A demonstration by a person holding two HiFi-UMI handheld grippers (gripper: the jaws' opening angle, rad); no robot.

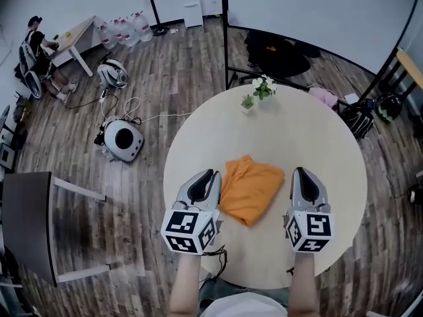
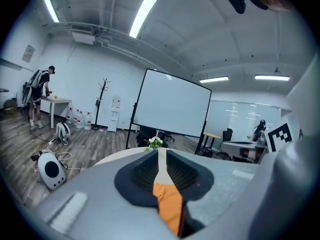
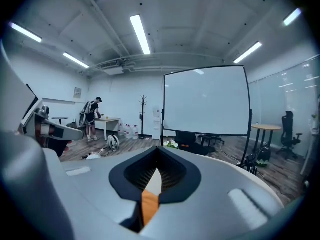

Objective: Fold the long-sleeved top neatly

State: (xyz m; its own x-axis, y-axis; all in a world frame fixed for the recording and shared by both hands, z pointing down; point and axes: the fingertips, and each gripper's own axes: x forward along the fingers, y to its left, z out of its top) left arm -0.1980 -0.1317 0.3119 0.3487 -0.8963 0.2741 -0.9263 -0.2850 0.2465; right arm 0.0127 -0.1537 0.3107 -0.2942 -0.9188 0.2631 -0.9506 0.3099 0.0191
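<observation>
Both grippers flank the orange top (image 1: 251, 189), which lies bunched on the round surface (image 1: 330, 144), its long axis running away from the person. The left gripper (image 1: 212, 174) is just beside its edge and the right gripper (image 1: 299, 172) stands apart. Both sets of fingers are pressed together, grasping nothing.

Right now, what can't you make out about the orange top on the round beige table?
Sleeves of the orange fabric top: head view, lost in its folds.
Its left edge: head view, behind the left gripper.
Orange sliver at the right gripper: right gripper view, too narrow to identify.
</observation>
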